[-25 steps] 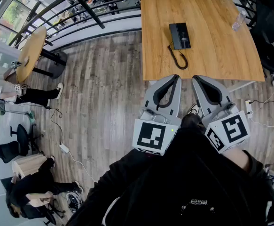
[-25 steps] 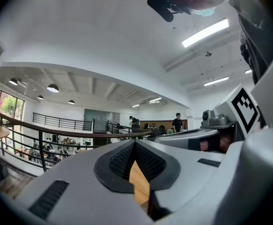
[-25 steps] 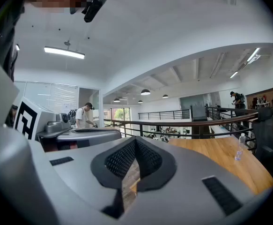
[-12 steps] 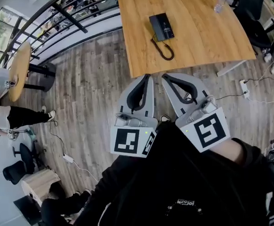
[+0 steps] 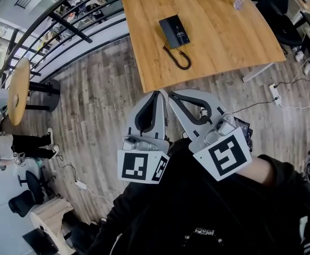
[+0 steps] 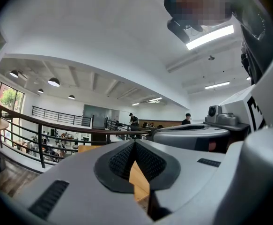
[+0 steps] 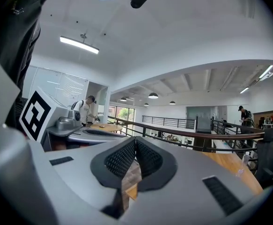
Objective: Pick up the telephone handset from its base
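Two grey plastic tools hang side by side over the plank floor. The left gripper and right gripper each have black ribbed pads pressed together on nothing. Black square patterns mark their white cubes. Well ahead, the black handset lies on its flat rectangular base on the pale wood table, with its curly cord looping toward the near edge.

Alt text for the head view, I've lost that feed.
Left tool and right tool, both shut and empty, point side by side toward a wooden table; a black telephone lies on it, untouched.
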Motion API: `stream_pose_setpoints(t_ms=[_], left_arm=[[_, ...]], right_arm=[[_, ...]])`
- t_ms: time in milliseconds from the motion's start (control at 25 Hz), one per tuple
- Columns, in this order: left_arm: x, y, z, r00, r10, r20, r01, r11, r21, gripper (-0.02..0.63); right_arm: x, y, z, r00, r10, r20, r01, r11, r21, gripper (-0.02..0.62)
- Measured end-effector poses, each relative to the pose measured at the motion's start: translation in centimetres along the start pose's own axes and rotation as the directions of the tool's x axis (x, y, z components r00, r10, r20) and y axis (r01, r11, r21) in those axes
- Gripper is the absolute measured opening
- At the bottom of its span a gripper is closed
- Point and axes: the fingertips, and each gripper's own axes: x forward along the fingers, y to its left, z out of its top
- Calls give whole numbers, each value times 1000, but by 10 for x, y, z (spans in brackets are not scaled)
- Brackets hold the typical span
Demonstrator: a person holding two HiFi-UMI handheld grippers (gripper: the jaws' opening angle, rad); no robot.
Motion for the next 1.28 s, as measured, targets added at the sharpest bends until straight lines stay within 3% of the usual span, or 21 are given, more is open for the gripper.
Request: stream_pose_setpoints(t_ms=[360,480,600,720,880,1120,1280], left_arm=[[12,33,6,996,90,15,-90,996,14,5],[8,38,15,993,115,34,-115,993,-21,5],[8,24,29,988,134,71,-129,990,-62,5],[34,40,15,981,192,30,-193,981,22,5],[47,74,-6,967,254,-15,-255,966,-42,5],[58,114,11,932,361,29,-359,932,-42,5],[76,122,25,918,393,47,-392,919,-40,5]], right_arm=[[33,-6,3,998,66,17,-65,998,-25,18],[39,-7,20,996,61,70,-64,997,43,18],[25,-17,28,998,58,26,-60,993,103,18],[51,-45,11,989,139,45,-143,986,82,18],[92,-44,-17,970,242,3,-242,970,39,18],[137,-45,-1,925,380,16,-380,925,-15,18],[151,-62,10,905,425,35,-425,905,3,18]])
